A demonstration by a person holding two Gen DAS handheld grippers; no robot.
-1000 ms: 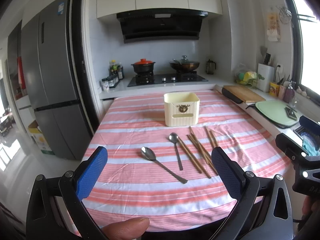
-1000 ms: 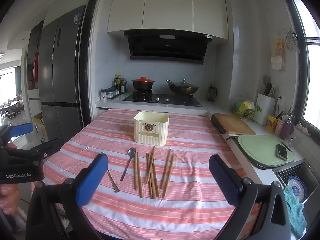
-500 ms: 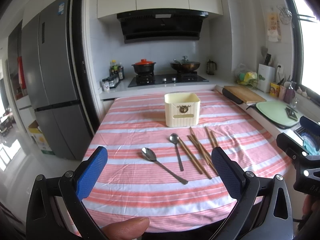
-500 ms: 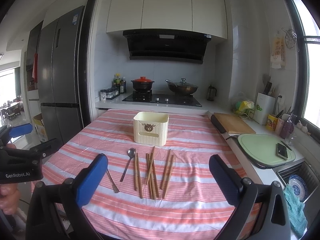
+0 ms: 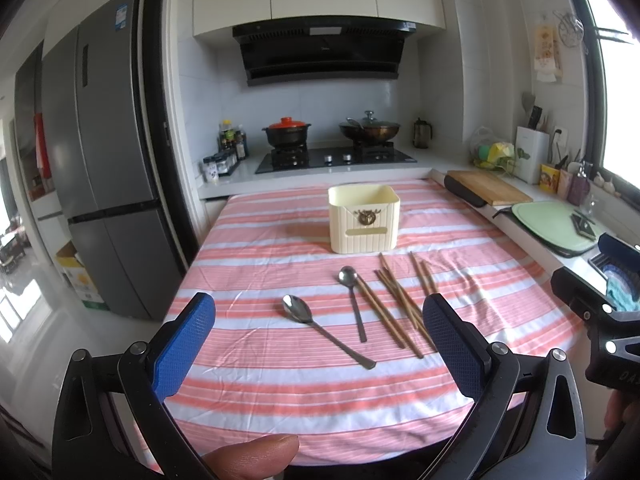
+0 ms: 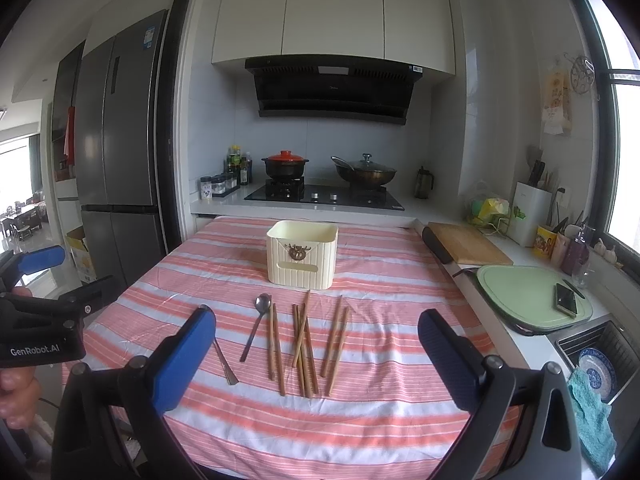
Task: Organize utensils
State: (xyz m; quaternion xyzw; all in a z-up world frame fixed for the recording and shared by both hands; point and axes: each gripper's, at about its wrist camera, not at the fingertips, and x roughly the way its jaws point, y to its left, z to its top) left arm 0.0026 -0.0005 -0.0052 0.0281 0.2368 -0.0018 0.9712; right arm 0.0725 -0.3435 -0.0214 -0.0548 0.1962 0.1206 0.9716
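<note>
Almost nothing has changed over the last second: in both wrist views the scene sits where it did, with only a slight drift of the framing, so the task has not yet begun in earnest. The left gripper point(image 5: 318, 322) hangs at the bottom of its frame with its blue pads spread wide apart and nothing between them; the right gripper point(image 6: 316, 344) shows the same wide spread and is likewise empty, hovering over the near edge of the striped tablecloth point(image 6: 380, 420). The utensils all lie flat on the cloth in the middle of each frame. In the right wrist view one spoon point(image 6: 256, 326) lies just left of centre, a second spoon point(image 6: 224, 364) is half hidden behind the left blue pad, and the wooden chopsticks point(image 6: 304, 344) are scattered in loose pairs to the right of the spoons, some crossing one another. Above them, towards the centre of the frame, stands the cream holder box point(image 6: 302, 256), upright, and nothing shows above its rim. Judging from this, every piece is still to be sorted into the box, and both tongs are held ready rather than committed. The nearer spoon point(image 5: 304, 312), in the left view, lies closest to the left gripper and looks like a sensible first pick.
</note>
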